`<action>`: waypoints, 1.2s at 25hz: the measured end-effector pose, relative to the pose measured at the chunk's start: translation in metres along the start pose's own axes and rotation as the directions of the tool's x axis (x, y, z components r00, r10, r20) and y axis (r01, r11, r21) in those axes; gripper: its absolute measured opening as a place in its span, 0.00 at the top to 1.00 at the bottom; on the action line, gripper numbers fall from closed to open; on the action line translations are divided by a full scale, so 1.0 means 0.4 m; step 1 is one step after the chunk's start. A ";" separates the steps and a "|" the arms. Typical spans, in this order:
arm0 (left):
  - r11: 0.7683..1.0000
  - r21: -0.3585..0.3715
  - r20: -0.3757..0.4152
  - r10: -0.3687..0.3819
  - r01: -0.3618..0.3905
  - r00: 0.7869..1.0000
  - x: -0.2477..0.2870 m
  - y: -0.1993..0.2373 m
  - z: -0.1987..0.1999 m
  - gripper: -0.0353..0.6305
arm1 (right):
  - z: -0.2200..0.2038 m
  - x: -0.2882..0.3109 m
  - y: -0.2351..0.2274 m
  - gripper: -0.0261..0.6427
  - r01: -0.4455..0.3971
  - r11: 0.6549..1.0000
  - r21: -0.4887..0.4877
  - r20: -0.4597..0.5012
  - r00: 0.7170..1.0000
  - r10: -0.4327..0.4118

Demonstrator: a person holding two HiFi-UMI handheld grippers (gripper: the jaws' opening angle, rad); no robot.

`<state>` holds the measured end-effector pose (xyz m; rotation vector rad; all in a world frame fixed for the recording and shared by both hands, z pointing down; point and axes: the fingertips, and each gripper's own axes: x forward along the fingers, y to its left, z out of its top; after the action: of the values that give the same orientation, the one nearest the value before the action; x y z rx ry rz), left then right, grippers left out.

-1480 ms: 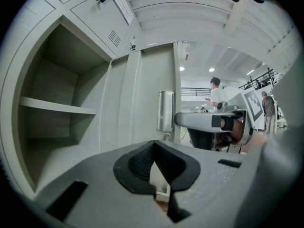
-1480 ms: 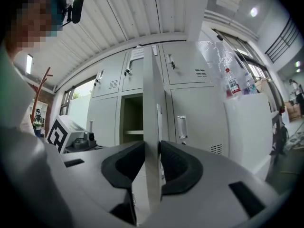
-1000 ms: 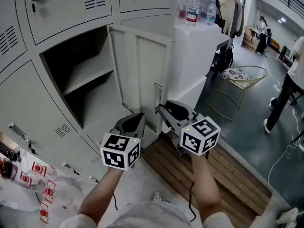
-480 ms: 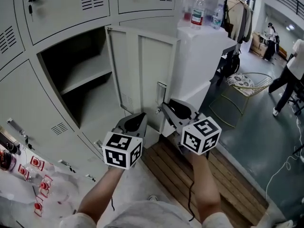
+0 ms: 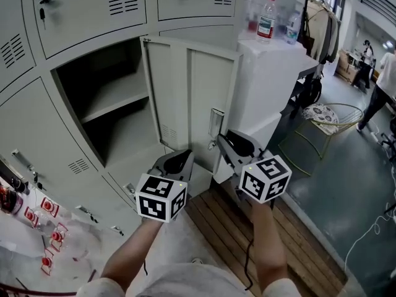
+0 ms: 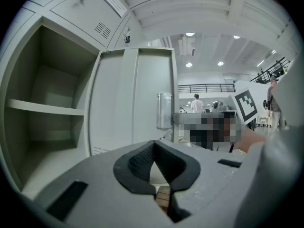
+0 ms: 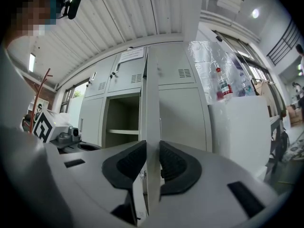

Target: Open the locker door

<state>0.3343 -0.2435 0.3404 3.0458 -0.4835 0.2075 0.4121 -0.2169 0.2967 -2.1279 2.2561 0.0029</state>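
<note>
Right claw (image 7: 152, 161): jaws clamped on the free edge of the locker door (image 7: 152, 103), one pad on each face of the sheet, as the right gripper view shows edge-on. In the head view this claw (image 5: 221, 145) sits low on the door edge, just below the latch plate (image 5: 216, 122). Left claw (image 6: 153, 152): jaws together at the tips, nothing between them; it hovers beside the right one, in front of the lower lip of the opening, touching nothing I can make out. Locker door (image 5: 185, 98): hinged on the right side of its compartment, swung well out from the locker face, inner side turned to the camera. Compartment (image 5: 105, 113) fully exposed, one shelf (image 5: 114, 99) across it; nothing seen on the shelf. Beyond the door stands a white cabinet (image 5: 272, 79) carrying a bottle (image 5: 266, 17); the door is near it but apart. Judgement: task mostly done, since the door is open past halfway. Left, at most: swing it a little wider toward the cabinet, then let go of the edge.
</note>
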 end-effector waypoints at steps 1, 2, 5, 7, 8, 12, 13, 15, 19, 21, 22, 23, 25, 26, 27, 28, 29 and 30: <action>1.000 0.000 -0.001 0.003 -0.003 1.000 0.000 0.002 0.000 0.94 | 0.000 0.001 -0.003 0.84 0.004 1.000 0.000 0.001 1.000 -0.004; 1.000 0.001 -0.001 0.005 -0.005 1.000 0.001 0.003 0.000 0.94 | 0.000 0.002 -0.007 0.84 0.009 1.000 -0.001 0.003 1.000 -0.009; 1.000 0.003 -0.004 0.004 -0.004 1.000 0.002 0.002 -0.001 0.94 | 0.000 0.004 -0.014 0.83 0.029 1.000 -0.007 0.006 1.000 -0.029; 1.000 0.002 -0.007 0.001 -0.001 1.000 0.001 0.000 -0.003 0.94 | 0.000 0.003 -0.016 0.83 0.047 0.999 -0.008 0.010 0.999 -0.047; 1.000 0.002 -0.008 0.000 0.000 1.000 0.000 -0.001 -0.004 0.94 | 0.000 0.002 -0.017 0.83 0.058 0.998 -0.008 0.012 0.998 -0.058; 1.000 0.004 -0.012 -0.008 0.008 1.000 -0.009 -0.004 -0.008 0.94 | 0.001 -0.003 -0.015 0.83 0.100 0.995 -0.017 0.015 0.995 -0.100; 1.000 0.004 -0.012 -0.010 0.010 1.000 -0.012 -0.003 -0.009 0.94 | 0.001 -0.004 -0.013 0.83 0.108 0.994 -0.019 0.014 0.994 -0.108; 1.000 0.002 -0.014 -0.015 0.015 1.000 -0.018 -0.002 -0.011 0.94 | 0.001 -0.007 -0.008 0.83 0.122 0.992 -0.025 0.012 0.992 -0.122; 1.000 -0.002 -0.016 -0.023 0.023 1.000 -0.035 0.005 -0.014 0.94 | 0.000 -0.015 -0.001 0.83 0.161 0.986 -0.038 0.008 0.987 -0.161; 1.000 -0.005 -0.016 -0.027 0.027 1.000 -0.045 0.009 -0.016 0.94 | 0.001 -0.023 0.000 0.83 0.181 0.983 -0.037 0.009 0.983 -0.181; 1.000 -0.006 -0.016 -0.029 0.029 0.999 -0.049 0.011 -0.018 0.94 | 0.002 -0.027 0.002 0.83 0.189 0.981 -0.035 0.010 0.982 -0.189; 0.999 -0.008 -0.016 -0.032 0.031 0.999 -0.053 0.012 -0.020 0.94 | 0.003 -0.031 0.005 0.83 0.196 0.980 -0.035 0.011 0.981 -0.196; 0.999 -0.012 -0.016 -0.037 0.036 0.999 -0.061 0.016 -0.023 0.94 | 0.005 -0.037 0.016 0.83 0.205 0.978 -0.040 0.011 0.979 -0.205; 0.999 -0.013 -0.015 -0.039 0.039 0.999 -0.066 0.018 -0.024 0.94 | 0.005 -0.038 0.024 0.83 0.208 0.977 -0.044 0.011 0.978 -0.208; 0.999 -0.014 -0.014 -0.041 0.040 0.999 -0.071 0.020 -0.024 0.94 | 0.006 -0.037 0.033 0.83 0.209 0.977 -0.048 0.011 0.978 -0.209; 0.999 -0.015 -0.012 -0.041 0.041 0.999 -0.077 0.023 -0.023 0.94 | 0.007 -0.036 0.043 0.83 0.209 0.977 -0.052 0.011 0.978 -0.208; 0.999 -0.016 -0.010 -0.041 0.041 0.999 -0.084 0.026 -0.022 0.94 | 0.009 -0.035 0.054 0.83 0.207 0.977 -0.054 0.011 0.978 -0.206; 0.999 -0.016 -0.008 -0.040 0.040 0.999 -0.092 0.030 -0.022 0.94 | 0.009 -0.033 0.067 0.83 0.204 0.977 -0.055 0.011 0.979 -0.203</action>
<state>0.2947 -0.2431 0.3441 3.0344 -0.4214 0.2135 0.3864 -0.2023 0.2927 -2.3741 2.0474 0.0661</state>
